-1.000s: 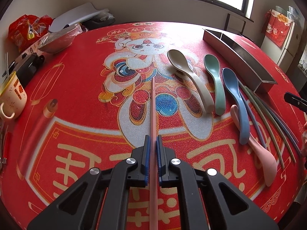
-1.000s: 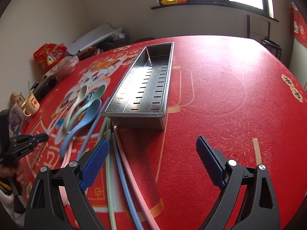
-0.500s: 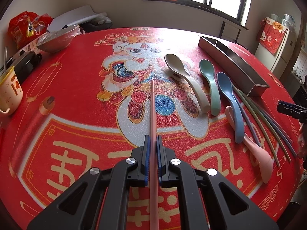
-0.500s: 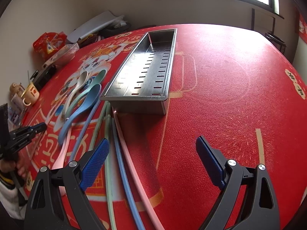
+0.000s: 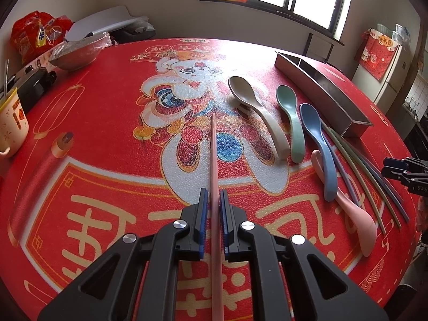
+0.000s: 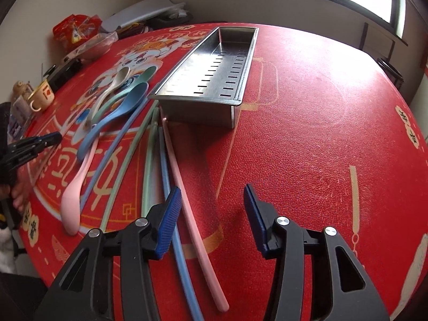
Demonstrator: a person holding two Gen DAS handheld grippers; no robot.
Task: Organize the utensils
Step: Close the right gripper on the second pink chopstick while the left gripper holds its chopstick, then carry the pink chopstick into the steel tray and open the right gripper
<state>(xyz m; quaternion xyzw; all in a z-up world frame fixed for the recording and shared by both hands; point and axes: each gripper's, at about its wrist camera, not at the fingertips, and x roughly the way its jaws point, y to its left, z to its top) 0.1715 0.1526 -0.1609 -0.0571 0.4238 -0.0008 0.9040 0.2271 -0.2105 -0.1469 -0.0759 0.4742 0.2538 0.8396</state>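
Observation:
A pink chopstick (image 5: 213, 160) runs between the pads of my left gripper (image 5: 214, 214). Its jaws are opening, and a thin gap shows on each side of the stick. To the right lie a beige spoon (image 5: 256, 107), a green spoon (image 5: 290, 117), a blue spoon (image 5: 318, 141) and a pink spoon (image 5: 355, 214). My right gripper (image 6: 211, 214) hovers over loose chopsticks in front of the steel tray (image 6: 187, 107). Its jaws are closing with a second pink chopstick (image 6: 182, 176) between them, untouched. A blue chopstick (image 6: 167, 176) passes under its left finger.
A cup (image 5: 10, 123), a black box (image 5: 34, 85), a foil-covered bowl (image 5: 75, 56) and snack bags (image 5: 34, 34) line the table's far left edge. Several green and blue chopsticks (image 5: 369, 182) fan out by the tray. The round table's edge curves close on the right.
The right jaws have narrowed a lot and the gripper has shifted left over the pink chopstick, rolling a little. The left pads have eased slightly off their chopstick.

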